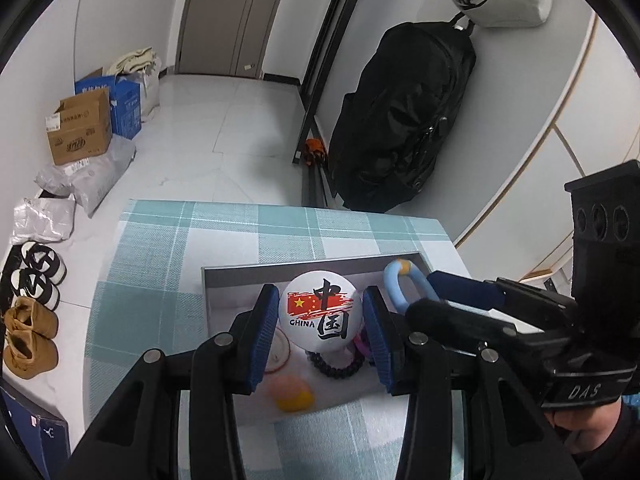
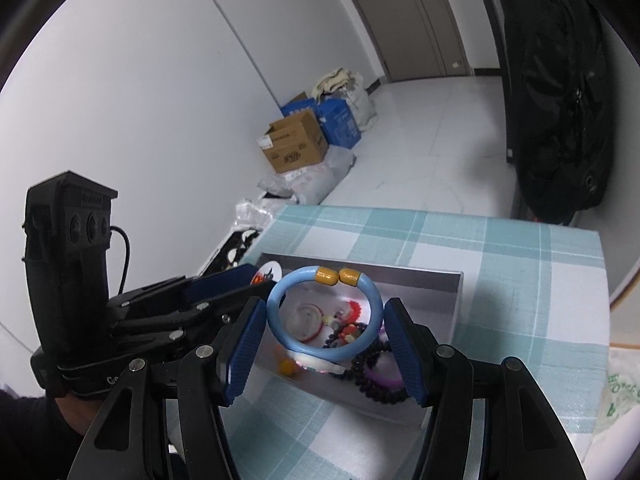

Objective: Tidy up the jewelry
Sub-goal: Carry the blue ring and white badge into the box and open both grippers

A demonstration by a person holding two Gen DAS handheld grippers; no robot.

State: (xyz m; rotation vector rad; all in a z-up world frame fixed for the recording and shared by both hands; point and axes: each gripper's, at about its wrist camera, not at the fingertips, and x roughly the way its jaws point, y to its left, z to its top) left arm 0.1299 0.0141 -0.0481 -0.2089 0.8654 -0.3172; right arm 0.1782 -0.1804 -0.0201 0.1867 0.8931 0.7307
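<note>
— Where's each piece?
— Left gripper (image 1: pixel 320 322) clamps the badge (image 1: pixel 320 310); right gripper (image 2: pixel 326 324) clamps the blue bangle (image 2: pixel 324 314).
— Relative to the box (image 2: pixel 456 300)?
— Both held directly above it, on the bench (image 2: pixel 520 240).

The tray (image 2: pixel 456 300) interior is crowded – dark bead bracelets (image 2: pixel 376 376), a purple ring (image 2: pixel 384 376) and a yellow piece (image 2: pixel 287 367) are packed together. Open checked cloth (image 2: pixel 520 280) is left around the tray – most broadly at its far side.
</note>
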